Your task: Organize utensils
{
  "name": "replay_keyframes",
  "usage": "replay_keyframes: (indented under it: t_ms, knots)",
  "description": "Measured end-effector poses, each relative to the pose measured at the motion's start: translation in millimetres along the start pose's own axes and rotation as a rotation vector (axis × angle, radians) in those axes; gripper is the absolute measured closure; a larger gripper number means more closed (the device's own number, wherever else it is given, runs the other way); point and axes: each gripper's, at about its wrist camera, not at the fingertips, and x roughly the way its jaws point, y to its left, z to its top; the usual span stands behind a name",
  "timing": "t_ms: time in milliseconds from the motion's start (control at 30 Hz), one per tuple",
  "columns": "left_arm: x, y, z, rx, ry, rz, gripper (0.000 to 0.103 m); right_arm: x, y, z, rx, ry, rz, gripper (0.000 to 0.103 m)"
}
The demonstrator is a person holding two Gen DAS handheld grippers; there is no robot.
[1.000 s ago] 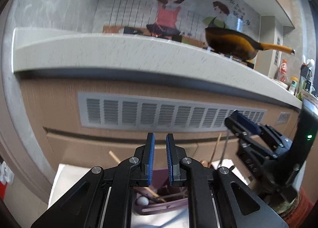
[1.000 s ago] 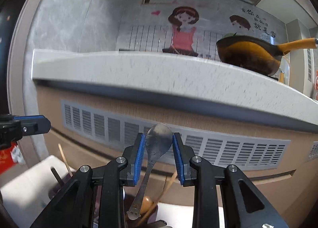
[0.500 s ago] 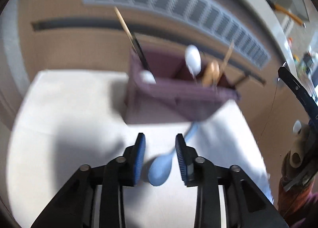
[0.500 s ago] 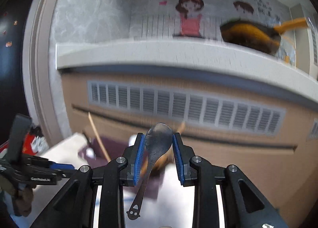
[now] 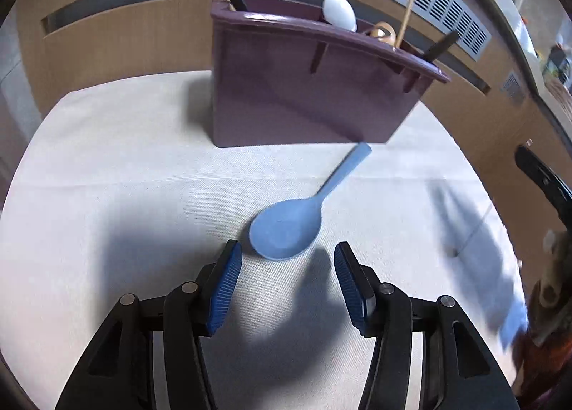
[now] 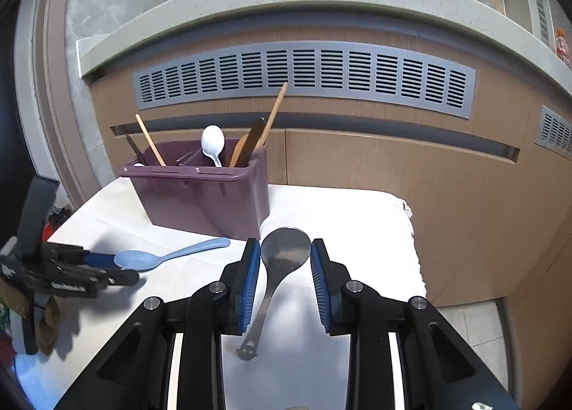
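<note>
Both grippers have dropped from counter height toward the white cloth [image 5: 107, 166] since a second ago, and the left gripper [image 5: 287, 259] has just been opening its jaws. They now stand wide, with nothing pressed between them; the bowl of the blue spoon [image 5: 286, 229] lies flat on the cloth just ahead of the fingertips, its handle pointing toward the purple utensil holder [image 5: 304, 102]. The right gripper [image 6: 285, 259] clamps the bowl of a metal spoon [image 6: 282, 256] between its blue pads, handle hanging down over the cloth. Beyond it the holder stands upright with a white spoon [image 6: 212, 140], wooden chopsticks [image 6: 273, 113] and dark utensils in its compartments, before a wooden cabinet [image 6: 393, 166] with a grey vent [image 6: 304, 73].
</note>
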Motion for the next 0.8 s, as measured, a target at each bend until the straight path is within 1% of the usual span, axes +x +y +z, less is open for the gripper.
replay_keyframes:
  t_ms: [67,133,200,300,367,400,467,533,567,633,700,800]
  knots:
    - [-1.3,5.2,0.2,-0.075,-0.018,-0.013,0.048,-2.8,2.3,1.5,0.000,-0.008,0.012,0.077]
    - [-1.9,11.0,0.1,-0.160,-0.032,-0.065,0.048,-5.7,5.4,4.6,-0.010,-0.018,0.017,0.077]
    - [-0.2,12.6,-0.7,-0.229,-0.040,-0.085,0.048,-8.7,7.6,3.6,-0.015,-0.027,0.014,0.077]
    - [0.5,13.6,0.3,-0.320,-0.049,-0.057,0.050,-10.2,9.4,3.8,-0.021,-0.033,0.009,0.077]
    - [-0.5,17.1,1.2,-0.386,-0.040,-0.022,0.062,-10.8,9.6,4.1,-0.021,-0.036,0.012,0.077]
    - [0.1,16.8,3.2,-0.395,-0.037,-0.005,0.065,-11.4,9.5,3.6,-0.021,-0.038,0.011,0.077]
    - [3.9,16.2,4.9,-0.393,-0.034,-0.010,0.089,-12.3,10.2,3.1,-0.021,-0.043,0.011,0.077]
    - [3.9,13.1,2.8,-0.376,-0.030,-0.010,0.093,-14.3,11.2,2.7,-0.022,-0.047,0.011,0.077]
    - [1.4,7.9,2.5,-0.349,-0.057,0.013,0.095,-15.9,11.5,2.8,-0.023,-0.051,0.013,0.077]
    - [-18.1,-0.8,1.6,-0.278,-0.145,0.081,0.096,-19.6,13.2,3.7,-0.032,-0.063,0.016,0.077]
    - [-39.2,-8.8,1.6,-0.217,-0.227,0.123,0.097,-22.7,14.4,5.7,-0.034,-0.073,0.013,0.077]
    - [-62.3,-17.8,2.1,-0.158,-0.303,0.163,0.098,-25.7,15.4,9.1,-0.028,-0.085,0.019,0.077]
